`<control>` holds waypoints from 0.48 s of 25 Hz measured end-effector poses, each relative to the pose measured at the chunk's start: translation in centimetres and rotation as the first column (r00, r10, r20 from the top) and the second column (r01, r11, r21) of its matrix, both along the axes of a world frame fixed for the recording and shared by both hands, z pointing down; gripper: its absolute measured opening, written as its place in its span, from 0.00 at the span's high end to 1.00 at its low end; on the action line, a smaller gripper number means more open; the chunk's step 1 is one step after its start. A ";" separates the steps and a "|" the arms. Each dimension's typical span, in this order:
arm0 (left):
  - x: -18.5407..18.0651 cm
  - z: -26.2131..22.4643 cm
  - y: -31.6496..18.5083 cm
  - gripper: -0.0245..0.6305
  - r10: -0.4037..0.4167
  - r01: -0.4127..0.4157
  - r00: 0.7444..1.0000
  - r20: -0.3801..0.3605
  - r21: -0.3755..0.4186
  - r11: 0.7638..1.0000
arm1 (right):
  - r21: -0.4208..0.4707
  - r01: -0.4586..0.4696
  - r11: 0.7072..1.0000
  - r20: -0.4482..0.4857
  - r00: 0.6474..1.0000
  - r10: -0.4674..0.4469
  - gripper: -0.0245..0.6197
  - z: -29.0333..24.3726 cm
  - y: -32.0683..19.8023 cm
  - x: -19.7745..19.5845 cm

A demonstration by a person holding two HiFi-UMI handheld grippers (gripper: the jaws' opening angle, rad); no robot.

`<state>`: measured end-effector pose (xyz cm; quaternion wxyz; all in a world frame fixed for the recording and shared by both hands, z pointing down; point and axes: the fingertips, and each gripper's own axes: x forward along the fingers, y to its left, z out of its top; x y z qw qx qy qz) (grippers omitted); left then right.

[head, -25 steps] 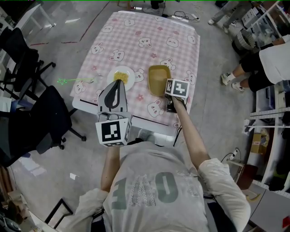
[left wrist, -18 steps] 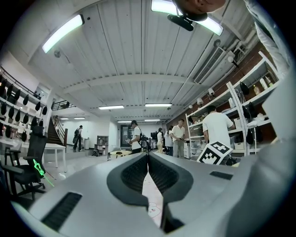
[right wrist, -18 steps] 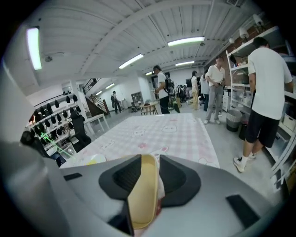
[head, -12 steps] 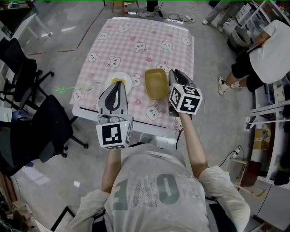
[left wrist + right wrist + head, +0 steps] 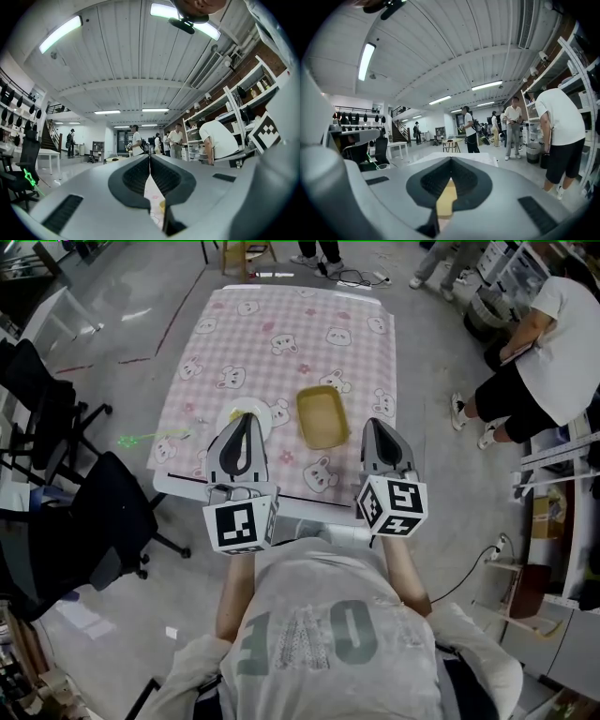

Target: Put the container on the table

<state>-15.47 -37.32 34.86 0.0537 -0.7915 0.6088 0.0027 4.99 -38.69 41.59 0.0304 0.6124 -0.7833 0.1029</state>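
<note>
Container [image 5: 322, 416], yellow and rectangular, sits flat on the pink checked counter [image 5: 281, 324], open side up, nothing touching it.

Change: one second ago the right tool [image 5: 375, 427] was at the container's right edge. Half a second ago it had lifted off. Now it is drawn back toward the person, right of the container and nearer the front edge, well apart from it.

Right tool: jaws closed tip to tip, nothing between them; the container shows only as a yellow sliver through the gap behind the tips.

Left tool [image 5: 242, 420]: about where it was, left of the container, over the plate [image 5: 225, 416] of yellow food. Jaws closed, empty.

Judgement: placement looks complete, since the container is down and let go. Nothing left but withdrawal.
</note>
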 end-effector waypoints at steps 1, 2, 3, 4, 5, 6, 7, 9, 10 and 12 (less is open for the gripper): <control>0.0 0.2 0.0 0.92 0.002 -0.002 1.000 0.002 -0.005 1.000 | -0.003 -0.007 1.000 -0.008 1.000 0.007 0.92 0.3 0.4 0.2; 0.1 0.4 0.0 0.92 0.003 -0.003 1.000 0.004 -0.011 1.000 | -0.006 -0.014 1.000 -0.015 1.000 0.013 0.92 0.5 0.8 0.4; 0.1 0.6 0.0 0.92 0.004 -0.004 1.000 0.005 -0.016 1.000 | -0.011 -0.018 1.000 -0.018 1.000 0.017 0.92 0.7 1.1 0.6; 0.1 0.7 0.0 0.92 0.005 -0.005 1.000 0.006 -0.020 1.000 | -0.015 -0.020 1.000 -0.020 1.000 0.020 0.92 0.9 1.4 0.7; 0.1 0.9 0.0 0.92 0.006 -0.006 1.000 0.006 -0.023 1.000 | -0.016 -0.022 1.000 -0.020 1.000 0.022 0.92 0.9 1.5 0.8; 0.1 0.9 0.0 0.92 0.007 -0.007 1.000 0.006 -0.025 1.000 | -0.015 -0.025 1.000 -0.020 0.999 0.025 0.92 0.9 1.6 1.0; 0.2 1.0 0.0 0.92 0.009 -0.008 1.000 0.005 -0.026 1.000 | -0.013 -0.028 1.000 -0.019 0.999 0.028 0.92 0.8 1.6 1.1; 0.4 1.0 -0.1 0.92 0.013 -0.013 1.000 0.003 -0.029 1.000 | -0.006 -0.034 0.999 -0.015 0.999 0.033 0.92 0.5 1.6 1.2; 0.4 1.1 -0.2 0.92 0.015 -0.015 1.000 0.001 -0.030 0.999 | -0.002 -0.035 0.999 -0.013 0.999 0.035 0.92 0.4 1.5 1.2; 0.6 1.2 -0.2 0.92 0.021 -0.021 1.000 -0.002 -0.033 0.999 | 0.007 -0.037 0.999 -0.011 0.999 0.037 0.92 0.0 1.3 1.2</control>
